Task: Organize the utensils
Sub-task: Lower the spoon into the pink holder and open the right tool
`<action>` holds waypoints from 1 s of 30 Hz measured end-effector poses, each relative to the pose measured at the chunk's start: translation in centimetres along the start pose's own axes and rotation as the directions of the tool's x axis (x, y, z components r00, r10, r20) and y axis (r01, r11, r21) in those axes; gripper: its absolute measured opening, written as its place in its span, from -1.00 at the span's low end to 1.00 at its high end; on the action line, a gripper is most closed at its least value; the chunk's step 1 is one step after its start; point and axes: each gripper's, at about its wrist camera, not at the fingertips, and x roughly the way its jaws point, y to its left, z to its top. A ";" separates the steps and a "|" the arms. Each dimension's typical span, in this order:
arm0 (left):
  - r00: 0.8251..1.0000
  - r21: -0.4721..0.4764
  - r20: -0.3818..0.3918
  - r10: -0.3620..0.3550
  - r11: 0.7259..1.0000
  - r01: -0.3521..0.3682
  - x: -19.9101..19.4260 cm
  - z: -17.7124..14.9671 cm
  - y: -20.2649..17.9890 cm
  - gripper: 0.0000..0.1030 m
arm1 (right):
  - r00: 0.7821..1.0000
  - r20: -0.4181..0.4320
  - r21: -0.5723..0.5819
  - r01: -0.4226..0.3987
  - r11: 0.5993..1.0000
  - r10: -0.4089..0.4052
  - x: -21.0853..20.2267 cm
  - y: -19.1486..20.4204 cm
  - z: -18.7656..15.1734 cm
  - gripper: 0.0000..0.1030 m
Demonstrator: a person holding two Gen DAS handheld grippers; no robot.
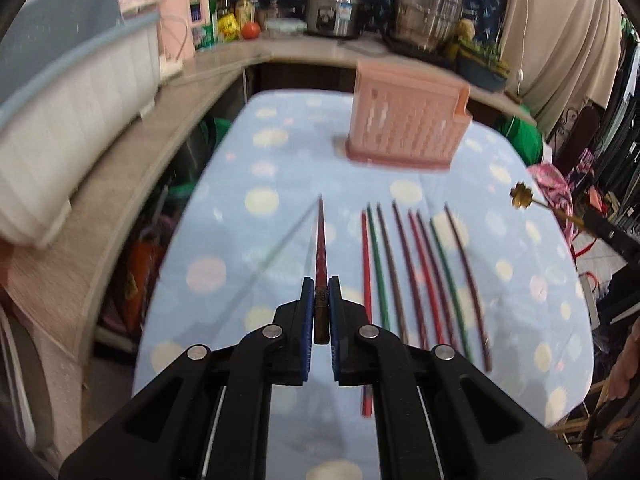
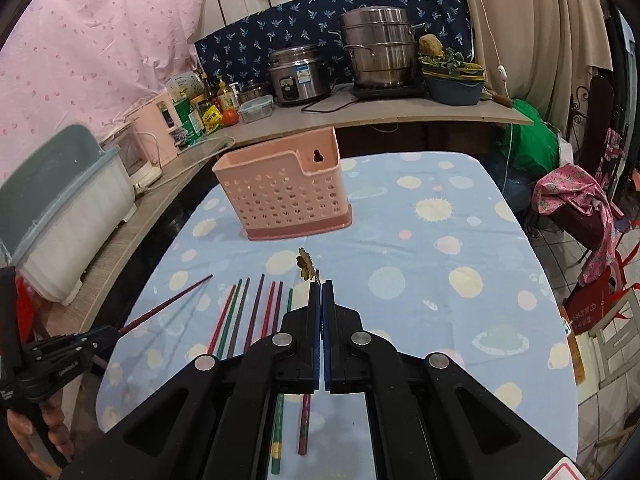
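My left gripper [image 1: 320,292] is shut on a dark red chopstick [image 1: 320,236] that points forward, lifted off the blue spotted tablecloth [image 1: 280,152]. Several coloured chopsticks [image 1: 420,272] lie side by side on the cloth to its right. A pink perforated utensil holder [image 1: 404,120] stands upright farther back. My right gripper [image 2: 321,286] is shut on a thin gold utensil with a flower-shaped end [image 2: 305,264]. In the right wrist view, the holder [image 2: 284,188] is ahead, the chopsticks [image 2: 248,308] lie below left, and the left gripper [image 2: 114,330] holds its chopstick [image 2: 168,304].
A counter [image 2: 360,120] wraps the table's far and left sides with a rice cooker [image 2: 298,74], a steamer pot [image 2: 378,46], bottles and a white dish rack [image 2: 68,216]. A chair with a pink cloth [image 2: 576,200] stands to the right of the table.
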 end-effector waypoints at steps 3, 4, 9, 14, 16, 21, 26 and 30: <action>0.998 0.014 0.068 0.002 1.000 -0.003 -1.2 4.3 -0.5 -0.87 | 1.000 0.022 -0.009 -0.011 1.000 0.011 0.8 -0.1 3.1 -0.97; 0.996 0.020 0.091 0.001 1.000 -0.003 -1.5 5.6 -0.6 -0.87 | 1.000 0.026 -0.012 -0.013 1.000 0.013 1.3 -0.1 4.2 -0.97; 0.977 0.043 0.211 0.024 0.999 -0.033 -3.0 12.6 -1.6 -0.87 | 1.000 0.019 -0.010 -0.020 1.000 0.020 4.0 -0.3 9.3 -0.97; 0.955 0.032 0.293 0.032 0.999 -0.044 -3.6 18.9 -2.6 -0.87 | 0.999 -0.048 -0.044 -0.007 0.999 0.005 7.6 0.1 13.3 -0.98; 0.944 0.028 0.330 0.027 0.999 -0.039 -4.2 20.7 -3.0 -0.87 | 0.997 -0.078 -0.055 -0.005 0.998 0.001 9.1 0.2 14.4 -0.97; 0.911 0.017 0.412 0.005 1.000 -0.013 -5.3 24.9 -4.1 -0.87 | 0.986 -0.167 -0.072 0.005 0.997 -0.017 12.7 0.1 16.3 -0.97; 0.895 0.022 0.445 -0.010 1.000 0.000 -4.5 27.5 -5.5 -0.87 | 0.969 -0.243 -0.112 0.025 0.993 -0.052 15.5 0.5 16.7 -0.97; 0.896 0.019 0.443 -0.010 1.000 0.002 -2.5 28.8 -6.1 -0.87 | 0.959 -0.278 -0.122 0.023 0.992 -0.056 17.1 0.7 16.2 -0.97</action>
